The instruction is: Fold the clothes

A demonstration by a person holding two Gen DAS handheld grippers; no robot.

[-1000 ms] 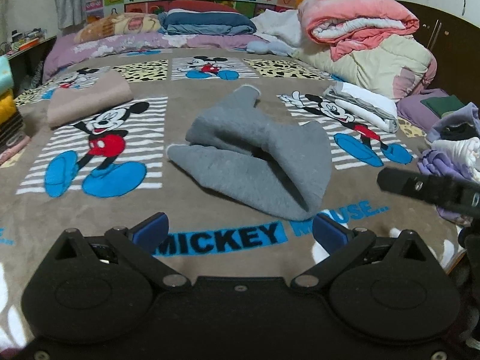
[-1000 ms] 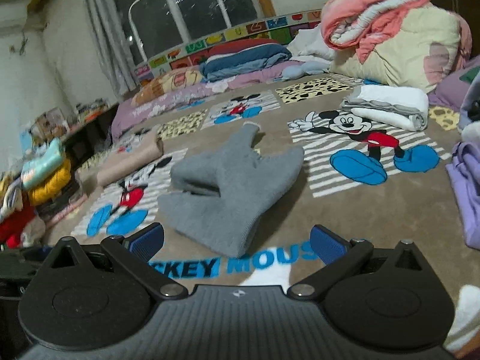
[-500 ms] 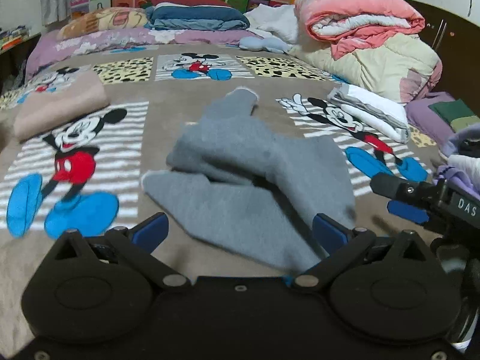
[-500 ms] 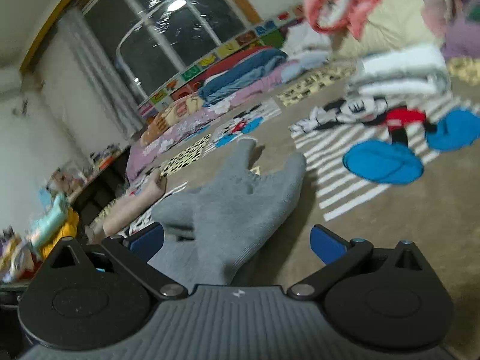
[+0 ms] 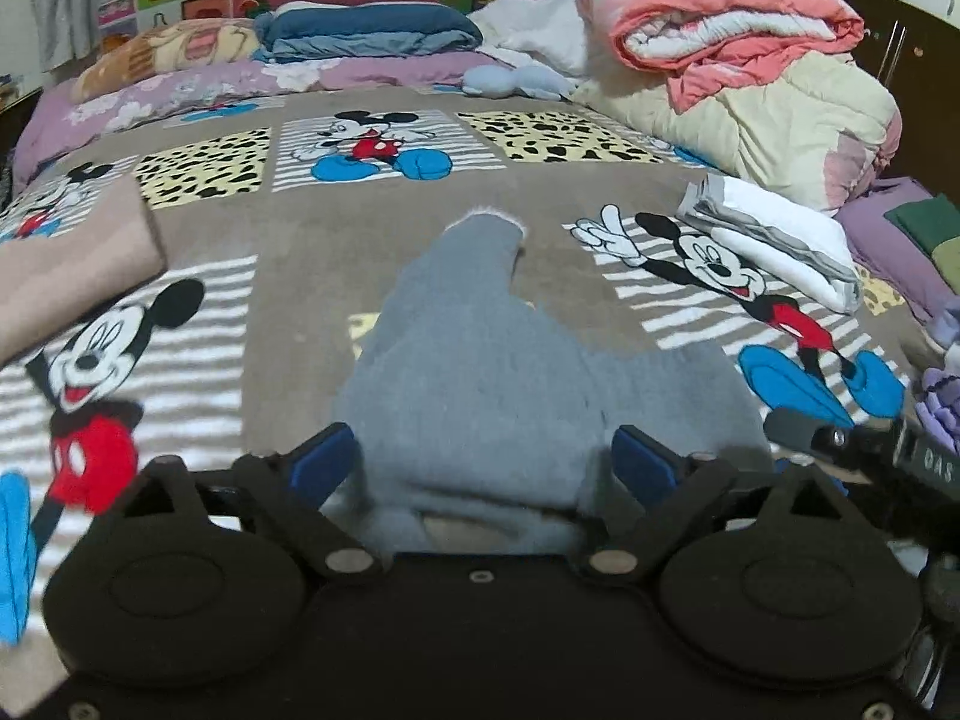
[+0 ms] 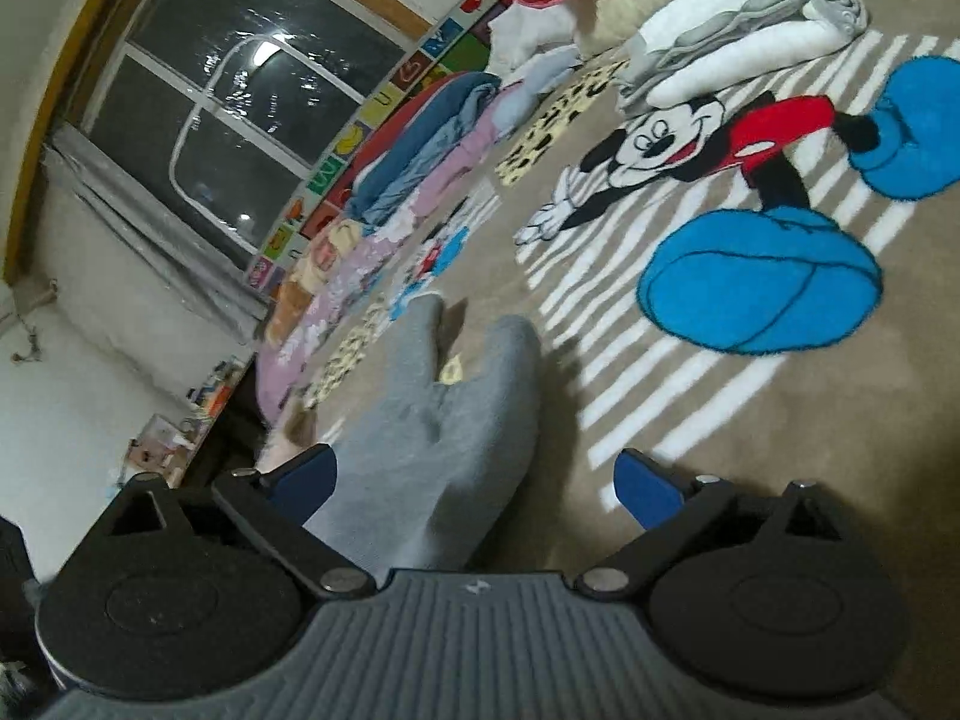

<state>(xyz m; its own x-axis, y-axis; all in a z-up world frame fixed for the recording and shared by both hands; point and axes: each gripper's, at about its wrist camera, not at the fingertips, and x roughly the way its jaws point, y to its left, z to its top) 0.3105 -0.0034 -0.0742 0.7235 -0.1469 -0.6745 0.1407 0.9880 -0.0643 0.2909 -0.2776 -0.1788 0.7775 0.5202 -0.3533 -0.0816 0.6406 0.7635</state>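
A grey garment [image 5: 480,360] lies partly folded on the Mickey Mouse blanket [image 5: 300,228], one narrow end pointing away. My left gripper [image 5: 480,462] is open, its blue pads on either side of the garment's near edge. In the right wrist view the same grey garment [image 6: 438,438] lies between and beyond the open right gripper [image 6: 474,480]; its left pad sits over the cloth, its right pad over bare blanket. The right gripper's tip [image 5: 852,444] shows at the right of the left wrist view.
A folded white and grey pile [image 5: 774,234] lies right of the garment. A folded beige piece [image 5: 66,270] lies left. Pink and cream quilts [image 5: 750,72] are stacked at back right, pillows [image 5: 360,30] along the headboard, purple clothes [image 5: 936,396] at the right edge.
Both grippers have moved forward and down to the grey garment's near edge. The right gripper has tilted. Both stayed open.
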